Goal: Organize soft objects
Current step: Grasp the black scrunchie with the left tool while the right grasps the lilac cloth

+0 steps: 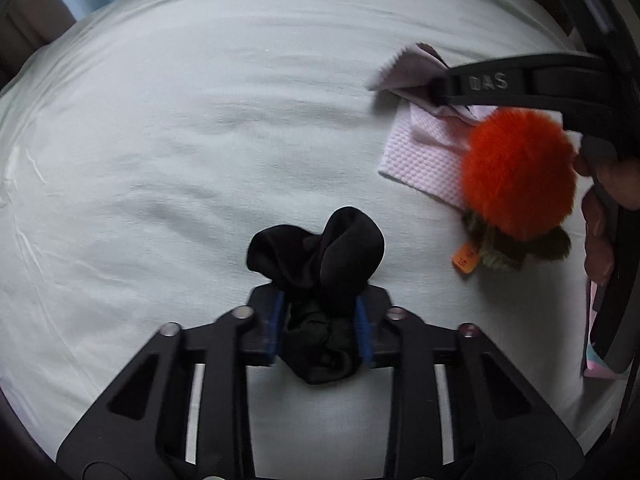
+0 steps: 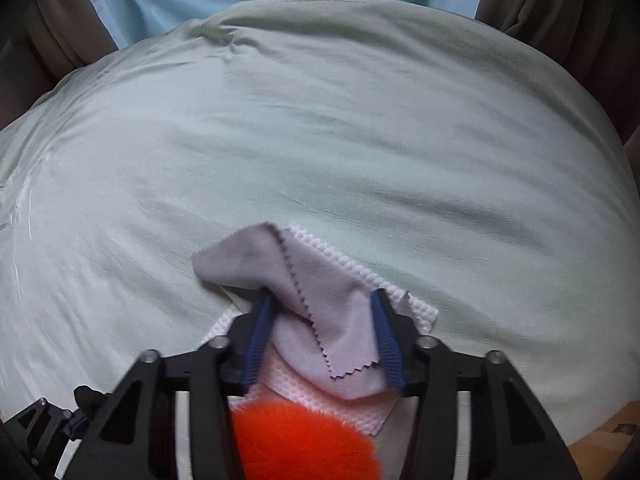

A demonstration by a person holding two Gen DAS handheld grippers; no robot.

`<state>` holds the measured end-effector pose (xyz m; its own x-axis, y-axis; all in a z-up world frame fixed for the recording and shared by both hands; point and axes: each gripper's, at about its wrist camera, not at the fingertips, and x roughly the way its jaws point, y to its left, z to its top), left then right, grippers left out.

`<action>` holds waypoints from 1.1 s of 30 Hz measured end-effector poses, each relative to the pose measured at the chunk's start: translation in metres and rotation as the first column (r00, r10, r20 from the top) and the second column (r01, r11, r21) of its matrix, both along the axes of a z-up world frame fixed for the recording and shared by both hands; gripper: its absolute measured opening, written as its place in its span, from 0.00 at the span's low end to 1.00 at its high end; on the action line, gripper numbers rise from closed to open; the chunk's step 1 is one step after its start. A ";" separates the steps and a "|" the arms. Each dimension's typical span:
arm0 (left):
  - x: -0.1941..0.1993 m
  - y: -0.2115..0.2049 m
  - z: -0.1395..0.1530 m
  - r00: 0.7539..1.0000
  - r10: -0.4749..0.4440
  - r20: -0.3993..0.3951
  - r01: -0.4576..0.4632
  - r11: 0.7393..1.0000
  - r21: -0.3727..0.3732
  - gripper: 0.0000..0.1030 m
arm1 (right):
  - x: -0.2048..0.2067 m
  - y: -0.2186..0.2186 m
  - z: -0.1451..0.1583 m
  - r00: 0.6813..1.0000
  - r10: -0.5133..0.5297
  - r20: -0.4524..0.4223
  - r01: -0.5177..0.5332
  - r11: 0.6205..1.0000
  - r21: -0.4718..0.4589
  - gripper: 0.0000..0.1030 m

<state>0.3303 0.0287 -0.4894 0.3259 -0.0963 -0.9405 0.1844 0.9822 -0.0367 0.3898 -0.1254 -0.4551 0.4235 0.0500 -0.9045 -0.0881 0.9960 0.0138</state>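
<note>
A bunched black cloth (image 1: 320,264) is clamped between the blue pads of the left hand-held gripper (image 1: 320,320), whose jaws are closed down to the thickness of the bundle; part of the fabric bulges out ahead of the tips and part hangs behind them, over the pale green bed sheet (image 1: 180,140). The right hand-held gripper (image 2: 324,328) is pinched on a lilac cloth with a zigzag edge (image 2: 320,300), its jaws partly closed with the fabric folded between the pads. That cloth is held over a white waffle-textured cloth (image 2: 416,308) lying flat on the sheet, and a fluffy orange pom-pom (image 1: 520,172) with a dark green base and an orange tag (image 1: 464,258) rests on the near edge of the same white cloth. The step in hand is judged to be the gathering of the soft pieces into one pile on the right of the bed. It would be done well if the lilac cloth were lowered until it rests on the white cloth before the jaws are released, so that it is laid rather than dropped. The pom-pom should be kept clear of the right fingers (it looks light and likely to roll if brushed). The black cloth is best carried across low, with the trailing part lifted off the sheet, so that the sheet is not dragged into folds. Whether the black piece is a sock or some other garment cannot be told from either view.
</note>
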 end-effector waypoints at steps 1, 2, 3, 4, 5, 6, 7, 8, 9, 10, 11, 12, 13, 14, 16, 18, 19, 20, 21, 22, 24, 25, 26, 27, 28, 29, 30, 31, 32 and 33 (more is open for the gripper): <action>0.002 0.002 0.001 1.000 0.005 -0.007 -0.006 1.000 -0.008 0.17 | -0.001 -0.002 0.002 1.000 -0.007 0.003 0.007 1.000 0.012 0.27; 0.004 0.003 0.001 1.000 0.012 -0.009 -0.012 1.000 -0.012 0.16 | -0.001 -0.003 0.003 1.000 -0.010 0.004 0.010 1.000 0.020 0.22; 0.005 0.005 0.002 1.000 0.019 -0.007 -0.019 1.000 -0.013 0.16 | -0.002 -0.004 0.004 1.000 -0.012 0.006 0.012 1.000 0.025 0.17; 0.007 0.008 0.004 1.000 0.022 -0.006 -0.022 1.000 -0.013 0.15 | -0.002 -0.004 0.005 1.000 -0.014 0.011 0.014 1.000 0.024 0.16; 0.008 0.009 0.006 1.000 0.024 -0.003 -0.024 1.000 -0.013 0.15 | -0.002 -0.003 0.006 1.000 -0.015 0.015 0.015 1.000 0.026 0.15; 0.009 0.010 0.008 1.000 0.026 0.003 -0.026 1.000 -0.012 0.14 | -0.003 -0.004 0.008 1.000 -0.018 0.021 0.017 0.999 0.032 0.13; 0.010 0.011 0.009 1.000 0.027 0.007 -0.027 1.000 -0.011 0.14 | -0.003 -0.004 0.011 0.999 -0.021 0.026 0.020 0.999 0.033 0.13; 0.010 0.013 0.012 1.000 0.029 0.013 -0.029 1.000 -0.011 0.14 | -0.003 -0.003 0.013 0.999 -0.023 0.032 0.022 0.999 0.033 0.13; 0.009 0.014 0.015 0.999 0.031 0.019 -0.031 0.999 -0.012 0.14 | -0.003 -0.003 0.015 0.999 -0.026 0.037 0.025 0.999 0.034 0.13; 0.006 0.015 0.018 0.999 0.033 0.023 -0.032 0.999 -0.012 0.14 | -0.004 -0.003 0.019 0.999 -0.031 0.044 0.029 0.999 0.036 0.13; 0.006 0.017 0.022 0.999 0.035 0.029 -0.034 0.999 -0.012 0.14 | -0.005 -0.003 0.022 0.998 -0.034 0.049 0.032 0.999 0.038 0.13; 0.007 0.018 0.025 0.999 0.036 0.033 -0.035 0.999 -0.012 0.14 | -0.005 -0.002 0.025 0.998 -0.037 0.052 0.035 0.999 0.040 0.13; 0.005 0.021 0.030 0.999 0.037 0.037 -0.037 0.999 -0.014 0.14 | -0.006 -0.003 0.028 0.998 -0.040 0.056 0.038 0.998 0.042 0.13; 0.005 0.022 0.034 0.998 0.038 0.042 -0.038 0.999 -0.014 0.14 | -0.008 -0.003 0.033 0.997 -0.044 0.063 0.041 0.998 0.045 0.13; 0.002 0.025 0.045 0.998 0.039 0.057 -0.038 0.999 -0.014 0.14 | -0.012 -0.005 0.043 0.996 -0.048 0.074 0.044 0.998 0.047 0.13; 0.001 0.026 0.063 0.997 0.038 0.073 -0.037 0.999 -0.015 0.14 | -0.015 -0.005 0.054 0.995 -0.049 0.086 0.045 0.998 0.049 0.13; -0.005 0.028 0.073 0.996 0.037 0.081 -0.036 0.999 -0.017 0.14 | -0.017 -0.004 0.061 0.994 -0.051 0.095 0.046 0.998 0.051 0.13; -0.007 0.029 0.083 0.995 0.037 0.092 -0.036 0.999 -0.019 0.14 | -0.019 -0.003 0.068 0.993 -0.051 0.103 0.046 0.998 0.052 0.13; -0.011 0.031 0.091 0.994 0.037 0.100 -0.035 0.999 -0.020 0.14 | -0.022 -0.003 0.075 0.992 -0.051 0.112 0.046 0.998 0.053 0.13; -0.012 0.032 0.099 0.993 0.036 0.111 -0.034 0.999 -0.022 0.14 | -0.025 -0.002 0.085 0.991 -0.051 0.122 0.044 0.998 0.055 0.13; -0.011 0.033 0.115 0.990 0.033 0.134 -0.030 0.999 -0.025 0.14 | -0.030 0.000 0.100 0.988 -0.054 0.142 0.047 0.997 0.057 0.13; -0.013 0.035 0.122 0.989 0.032 0.143 -0.028 0.999 -0.026 0.14 | -0.035 0.000 0.109 0.987 -0.056 0.151 0.047 0.997 0.061 0.13; -0.017 0.037 0.133 0.987 0.029 0.156 -0.024 0.999 -0.029 0.14 | -0.040 0.001 0.119 0.985 -0.059 0.162 0.049 0.997 0.064 0.13; -0.019 0.039 0.141 0.986 0.027 0.165 -0.023 0.999 -0.031 0.14 | -0.044 0.000 0.127 0.983 -0.061 0.171 0.050 0.997 0.067 0.13; -0.020 0.041 0.149 0.985 0.026 0.173 -0.021 0.999 -0.033 0.14 | -0.049 0.001 0.137 0.981 -0.064 0.184 0.051 0.996 0.071 0.13; -0.021 0.042 0.156 0.983 0.026 0.183 -0.020 0.999 -0.036 0.14 | -0.053 0.001 0.145 0.980 -0.065 0.190 0.052 0.996 0.075 0.13; -0.025 0.043 0.166 0.981 0.027 0.194 -0.019 0.999 -0.039 0.14 | -0.058 0.002 0.154 0.978 -0.067 0.197 0.052 0.995 0.079 0.13; -0.028 0.043 0.173 0.979 0.027 0.203 -0.019 0.999 -0.040 0.14 | -0.061 0.002 0.159 0.977 -0.068 0.201 0.052 0.995 0.082 0.13; -0.031 0.044 0.180 0.977 0.027 0.213 -0.018 0.999 -0.041 0.14 | -0.066 0.002 0.167 0.976 -0.070 0.209 0.053 0.995 0.086 0.13; -0.034 0.045 0.188 0.975 0.026 0.221 -0.017 0.999 -0.044 0.14 | -0.070 0.002 0.174 0.974 -0.071 0.216 0.053 0.995 0.086 0.13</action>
